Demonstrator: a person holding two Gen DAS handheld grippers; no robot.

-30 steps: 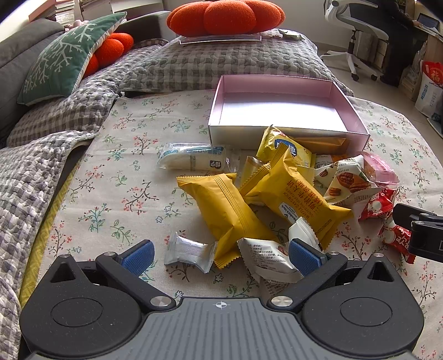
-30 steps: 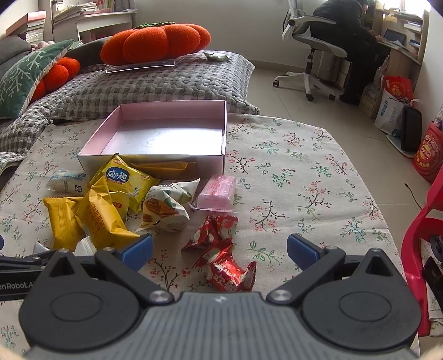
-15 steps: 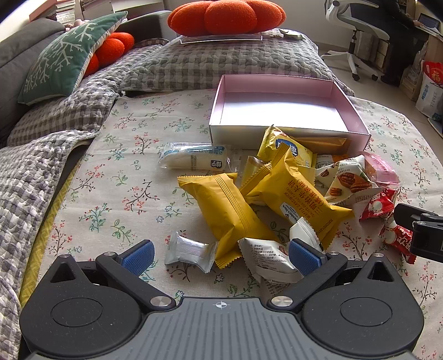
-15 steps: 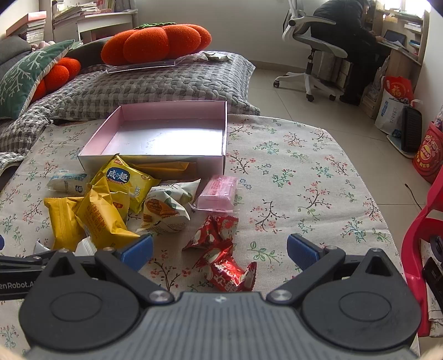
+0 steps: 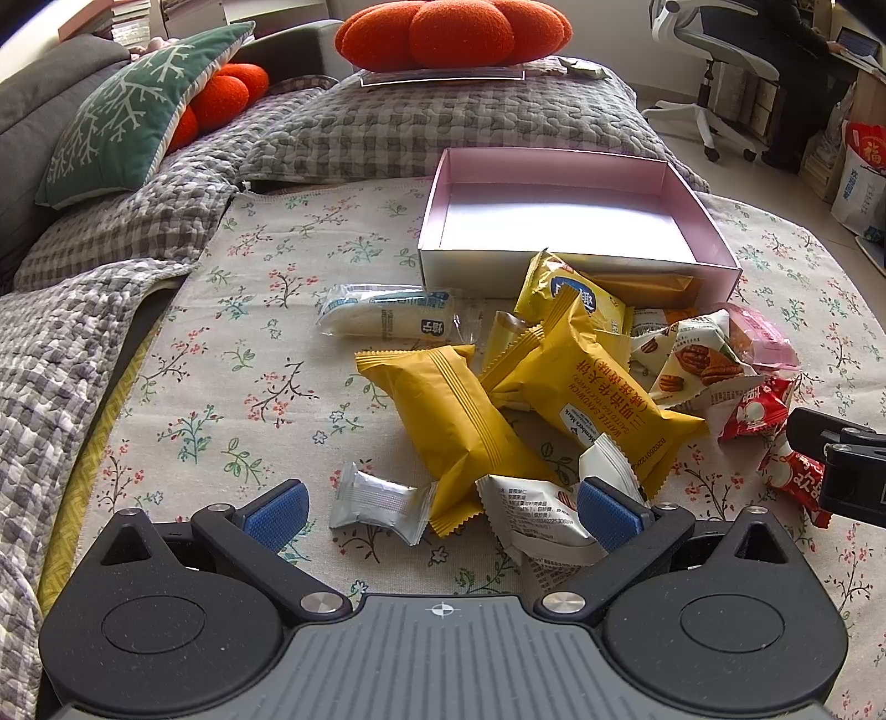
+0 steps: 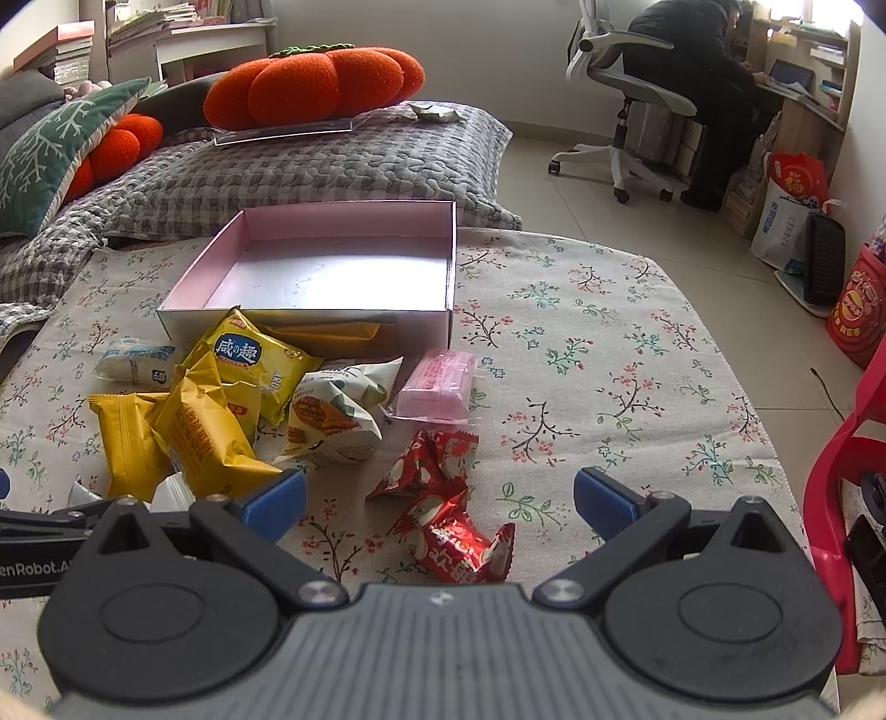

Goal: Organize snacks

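Observation:
A pile of snack packets lies on the floral cloth in front of an empty pink box (image 5: 559,221) (image 6: 332,266). It holds yellow packets (image 5: 454,415) (image 6: 205,437), a white roll packet (image 5: 387,318), a nut packet (image 5: 692,360) (image 6: 332,410), a pink packet (image 6: 440,382) and red candy wrappers (image 6: 443,509) (image 5: 753,410). My left gripper (image 5: 440,507) stands open just short of a small silver packet (image 5: 382,501) and a white packet (image 5: 537,518). My right gripper (image 6: 440,501) is open, with the red wrappers lying between its fingers' line.
A grey checked sofa with orange cushions (image 5: 454,33) and a green pillow (image 5: 138,105) borders the table at the back and left. A person sits in an office chair (image 6: 637,94) at a desk far right. A red chair (image 6: 847,498) stands by the table's right edge.

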